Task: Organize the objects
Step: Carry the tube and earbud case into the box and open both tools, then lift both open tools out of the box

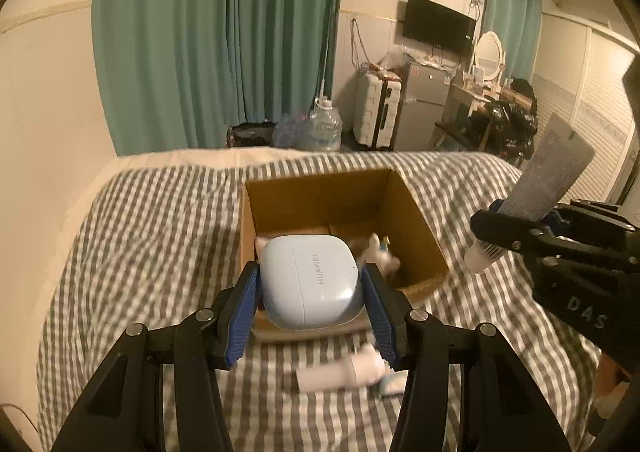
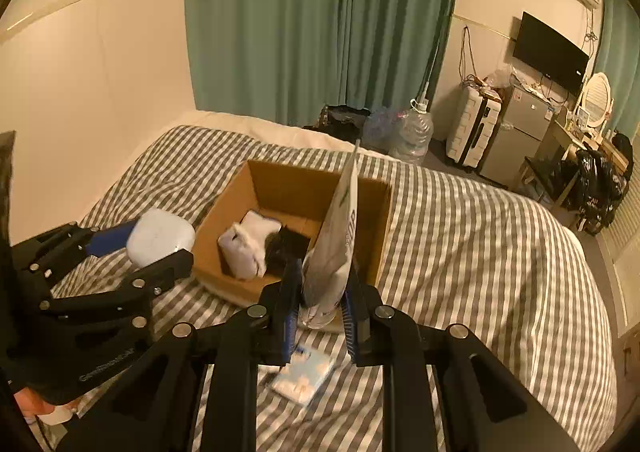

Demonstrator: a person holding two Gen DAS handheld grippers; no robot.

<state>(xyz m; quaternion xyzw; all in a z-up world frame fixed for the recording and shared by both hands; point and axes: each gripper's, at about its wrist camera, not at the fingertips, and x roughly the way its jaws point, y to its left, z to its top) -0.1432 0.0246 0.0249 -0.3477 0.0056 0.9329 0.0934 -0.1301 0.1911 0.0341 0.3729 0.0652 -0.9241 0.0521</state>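
The box (image 2: 280,192) on the bed (image 2: 460,252) already holds a few items; the left gripper (image 1: 310,292) pinches an earbud case (image 1: 308,284) over its near edge; the right gripper (image 2: 320,304) pinches a tube (image 2: 332,252); 2 items, a bottle (image 1: 344,370) and a packet (image 2: 304,376), lie outside, so roughly half remains.

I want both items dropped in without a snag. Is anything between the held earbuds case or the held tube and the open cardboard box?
Nothing visible blocks either. The earbuds case in the left gripper sits at the near rim of the cardboard box, whose top is open. The tube in the right gripper stands at the near rim too. White and dark items already lie inside.
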